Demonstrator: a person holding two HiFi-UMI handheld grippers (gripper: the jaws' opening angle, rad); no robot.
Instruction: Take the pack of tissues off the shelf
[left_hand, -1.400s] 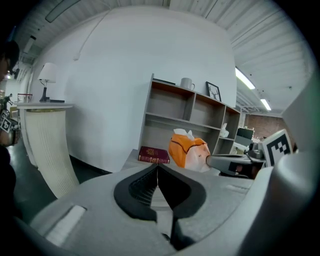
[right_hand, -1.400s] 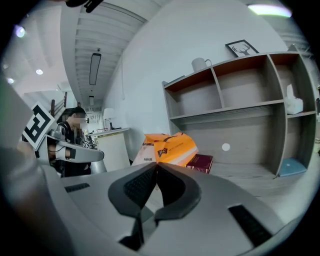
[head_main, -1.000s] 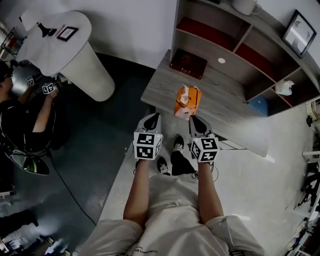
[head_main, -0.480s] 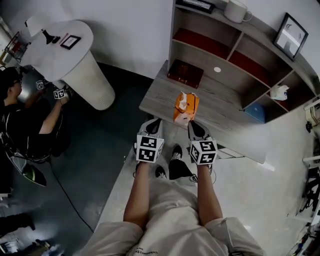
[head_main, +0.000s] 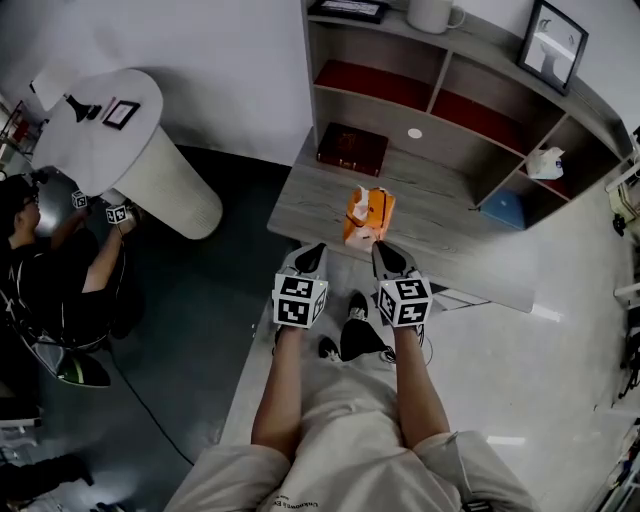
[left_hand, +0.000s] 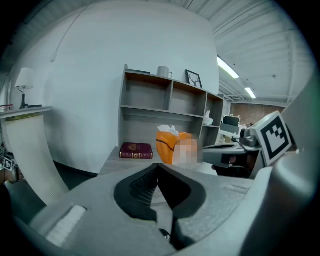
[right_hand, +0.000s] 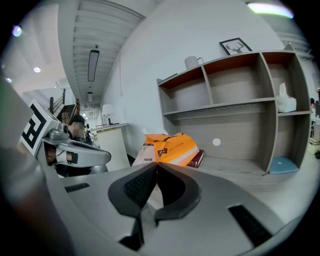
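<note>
An orange pack of tissues (head_main: 368, 215) stands upright on the grey desk top (head_main: 440, 230) below the shelf unit (head_main: 440, 75), white tissue sticking out of its top. It also shows in the left gripper view (left_hand: 170, 145) and the right gripper view (right_hand: 170, 146). My left gripper (head_main: 311, 255) and right gripper (head_main: 385, 252) hover side by side just short of the desk's front edge, apart from the pack. Both are shut with nothing between the jaws, as the left gripper (left_hand: 157, 167) and right gripper (right_hand: 156, 167) show in their own views.
A dark red book (head_main: 351, 148) lies behind the pack. The shelf holds a white tissue bundle (head_main: 545, 162), a blue box (head_main: 502, 210), a mug (head_main: 432, 14) and a framed picture (head_main: 549, 33). A white pedestal table (head_main: 110, 120) and another person (head_main: 40, 270) are at left.
The head view has shifted, so the desk and shelf sit further left and more of the shelf shows. Both grippers stay shut before the pack, which has not moved.
</note>
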